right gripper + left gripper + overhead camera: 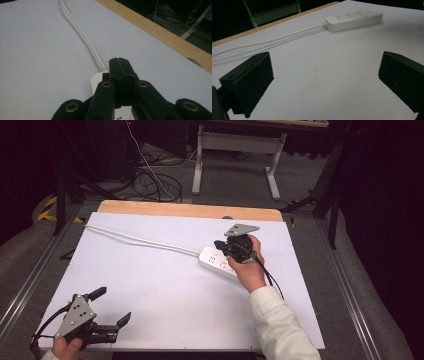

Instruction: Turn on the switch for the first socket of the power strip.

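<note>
A white power strip (214, 260) lies right of the table's middle, and its white cable (140, 240) runs off to the far left. My right gripper (219, 244) is shut with nothing between its jaws, tips just over the cable end of the strip (96, 80). In the right gripper view the gripper (120, 62) points along the cable (85, 37). My left gripper (113, 306) rests open at the near left corner, far from the strip. In the left gripper view the gripper (325, 58) has its jaws wide apart, and the strip (354, 20) lies well ahead.
A white sheet (165, 290) covers the table, with a wooden edge (190, 210) showing at the far side. Beyond it stand white desk legs (272, 175) and a tangle of floor cables (150, 182). Metal rails (30, 280) run along both sides.
</note>
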Demonstrator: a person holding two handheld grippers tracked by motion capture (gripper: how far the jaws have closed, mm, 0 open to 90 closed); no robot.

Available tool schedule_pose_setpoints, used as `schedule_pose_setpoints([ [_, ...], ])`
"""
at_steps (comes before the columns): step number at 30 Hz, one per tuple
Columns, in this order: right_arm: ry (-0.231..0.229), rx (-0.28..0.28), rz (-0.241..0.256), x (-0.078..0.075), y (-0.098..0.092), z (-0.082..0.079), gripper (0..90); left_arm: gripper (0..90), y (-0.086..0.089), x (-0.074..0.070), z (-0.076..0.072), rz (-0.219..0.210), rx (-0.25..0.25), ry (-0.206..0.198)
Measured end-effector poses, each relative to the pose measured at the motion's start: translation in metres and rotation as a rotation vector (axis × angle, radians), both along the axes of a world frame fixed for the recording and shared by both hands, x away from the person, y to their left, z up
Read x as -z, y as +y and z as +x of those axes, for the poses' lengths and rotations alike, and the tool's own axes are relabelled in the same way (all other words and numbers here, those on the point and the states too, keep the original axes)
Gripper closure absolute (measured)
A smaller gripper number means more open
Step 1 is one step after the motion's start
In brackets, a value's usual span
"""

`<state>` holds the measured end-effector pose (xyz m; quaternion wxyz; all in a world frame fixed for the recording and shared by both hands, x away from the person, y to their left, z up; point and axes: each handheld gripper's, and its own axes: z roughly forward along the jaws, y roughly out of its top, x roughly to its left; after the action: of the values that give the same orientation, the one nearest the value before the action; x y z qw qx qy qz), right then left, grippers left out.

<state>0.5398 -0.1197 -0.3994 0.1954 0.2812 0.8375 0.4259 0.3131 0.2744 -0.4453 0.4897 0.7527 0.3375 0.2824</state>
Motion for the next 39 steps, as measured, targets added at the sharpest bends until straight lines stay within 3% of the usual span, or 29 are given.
schedule_pose_setpoints([
  [2,-0.01,-0.002,0.015,-0.003,-0.002,-0.002,78.7,0.3,0.0,0.0,0.0,0.001,0.0,-0.001],
  [5,-0.024,-0.01,0.032,-0.01,-0.005,-0.008,70.7,0.2,0.0,0.0,0.0,0.003,-0.001,-0.002],
  [11,-0.053,-0.023,0.067,-0.026,-0.015,-0.023,45.2,0.3,0.0,0.0,0.0,0.001,0.001,0.0],
  [15,-0.069,-0.023,0.071,-0.035,-0.022,-0.036,34.8,0.2,-0.001,0.0,0.001,0.002,0.002,-0.002],
  [21,-0.077,-0.044,0.101,-0.043,-0.035,-0.056,29.5,0.2,0.0,0.0,0.002,-0.001,0.004,-0.001],
  [24,-0.088,-0.07,0.116,-0.045,-0.041,-0.066,29.4,0.3,0.003,-0.001,0.002,-0.042,0.031,0.014],
  [27,-0.088,-0.093,0.118,-0.046,-0.047,-0.077,27.3,0.3,0.004,-0.001,0.002,-0.055,0.024,0.025],
  [35,-0.077,-0.109,0.119,-0.038,-0.063,-0.1,23.0,0.3,0.002,-0.001,0.002,-0.036,0.032,0.025],
  [39,-0.078,-0.121,0.151,-0.033,-0.07,-0.113,21.6,0.3,0.002,-0.001,0.002,-0.031,0.041,0.03],
])
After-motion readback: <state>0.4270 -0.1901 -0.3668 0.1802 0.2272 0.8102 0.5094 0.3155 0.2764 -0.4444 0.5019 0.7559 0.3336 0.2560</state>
